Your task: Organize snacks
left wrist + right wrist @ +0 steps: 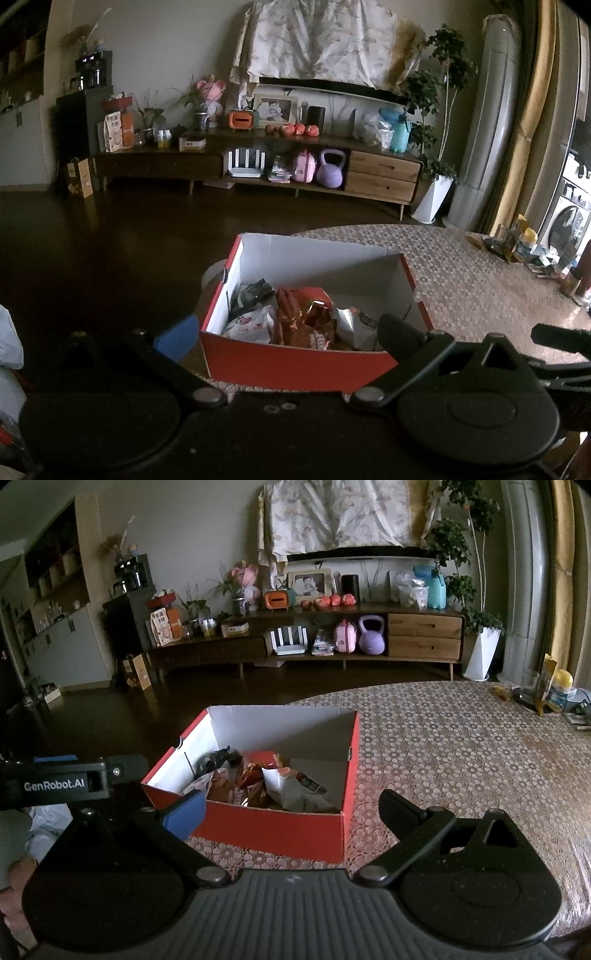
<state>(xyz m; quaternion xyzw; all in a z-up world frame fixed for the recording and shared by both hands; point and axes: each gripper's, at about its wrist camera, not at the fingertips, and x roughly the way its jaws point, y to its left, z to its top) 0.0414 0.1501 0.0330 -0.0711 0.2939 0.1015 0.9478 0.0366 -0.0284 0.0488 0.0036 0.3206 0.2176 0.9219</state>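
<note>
A red cardboard box [291,360] with a white inside stands near the table's left edge; it also shows in the right wrist view [273,829]. Several snack bags lie in its near half: a red-orange bag [303,317], a white-pink bag [251,325], a silver bag [354,325] and a dark one [251,291]. The same bags show in the right wrist view [258,779]. My left gripper [284,332] is open and empty, just in front of the box. My right gripper [291,812] is open and empty, in front of the box's near wall. The left gripper's body [74,779] sits left of the box.
The table [461,757] has a patterned cloth. A glass [530,683], a yellow-topped container [559,688] and small clutter stand at its far right. Beyond the table lie dark floor and a long wooden TV console [332,638].
</note>
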